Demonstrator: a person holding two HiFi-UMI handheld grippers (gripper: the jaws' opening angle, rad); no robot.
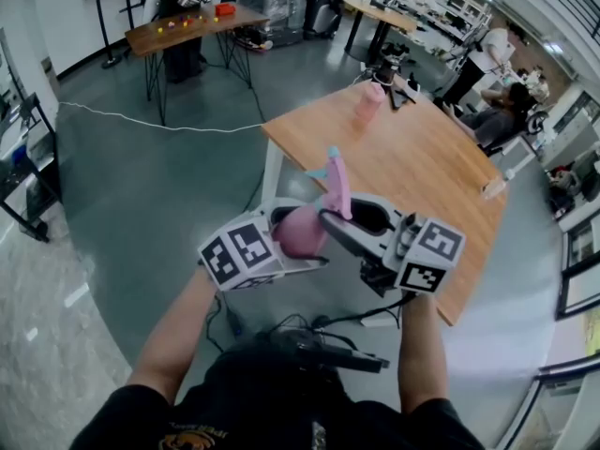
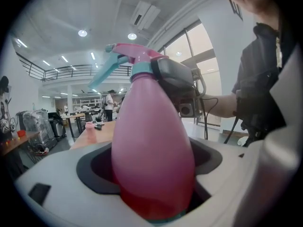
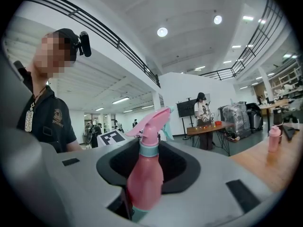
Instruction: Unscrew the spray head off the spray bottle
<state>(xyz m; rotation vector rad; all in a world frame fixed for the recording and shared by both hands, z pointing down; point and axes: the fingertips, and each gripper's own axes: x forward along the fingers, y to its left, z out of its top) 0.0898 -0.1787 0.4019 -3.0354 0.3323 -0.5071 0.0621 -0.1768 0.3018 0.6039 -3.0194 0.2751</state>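
Observation:
A pink spray bottle [image 1: 302, 234] is held in the air in front of the person, its head pointing away. My left gripper [image 1: 292, 240] is shut on its fat body [image 2: 154, 145], with the teal base band low between the jaws. The spray head [image 1: 337, 187] is pink with a teal trigger [image 2: 105, 71] and a teal collar [image 3: 149, 150]. My right gripper [image 1: 341, 221] comes in from the right and is shut on the spray head at the collar; its dark jaw lies against the neck in the left gripper view. In the right gripper view the narrow neck [image 3: 144, 176] stands between the jaws.
A wooden table [image 1: 427, 172] stands ahead, with a small pink cup [image 1: 368, 104] and dark tools at its far end. Another table [image 1: 187, 28] with small objects stands farther back, people beside it. A white cable [image 1: 159, 122] crosses the floor.

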